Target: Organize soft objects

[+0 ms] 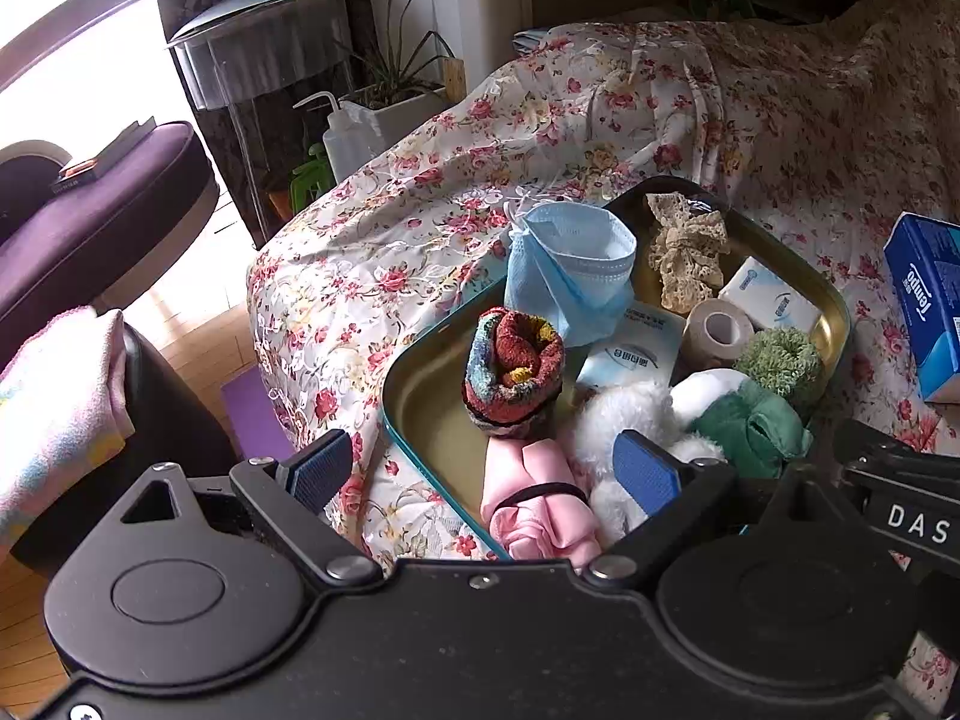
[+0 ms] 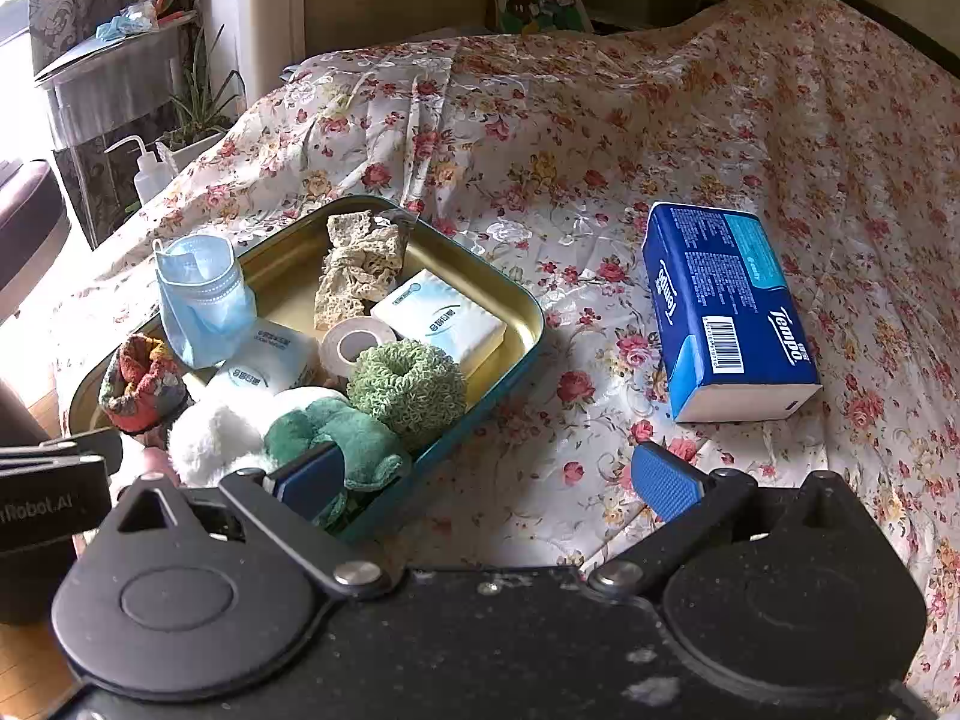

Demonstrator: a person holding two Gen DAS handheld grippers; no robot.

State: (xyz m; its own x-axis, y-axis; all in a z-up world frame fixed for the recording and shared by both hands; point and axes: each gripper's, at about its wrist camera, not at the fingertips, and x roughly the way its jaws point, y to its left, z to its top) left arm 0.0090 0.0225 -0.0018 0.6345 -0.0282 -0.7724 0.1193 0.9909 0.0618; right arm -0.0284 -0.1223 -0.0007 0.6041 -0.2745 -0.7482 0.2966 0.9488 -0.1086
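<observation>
A teal tin tray (image 1: 414, 402) (image 2: 516, 324) with a gold inside sits on a floral bedspread. It holds a blue face mask (image 1: 570, 264) (image 2: 201, 300), a multicoloured rolled sock (image 1: 513, 369) (image 2: 141, 381), a lace scrunchie (image 1: 687, 252) (image 2: 360, 270), a tape roll (image 1: 717, 330) (image 2: 354, 345), tissue packs (image 1: 771, 297) (image 2: 441, 318), a green scrunchie (image 1: 780, 360) (image 2: 408, 384), a white and green plush (image 1: 630, 414) (image 2: 324, 426) and a pink cloth (image 1: 534, 504). My left gripper (image 1: 486, 474) is open above the tray's near end. My right gripper (image 2: 486, 480) is open over the tray's near right corner.
A blue Tempo tissue pack (image 2: 726, 312) (image 1: 927, 300) lies on the bedspread right of the tray. Left of the bed are a purple chair (image 1: 102, 210), a side table (image 1: 264, 60), a squeeze bottle (image 1: 342, 138) and a potted plant (image 1: 402, 90). A pink towel (image 1: 54, 408) hangs at near left.
</observation>
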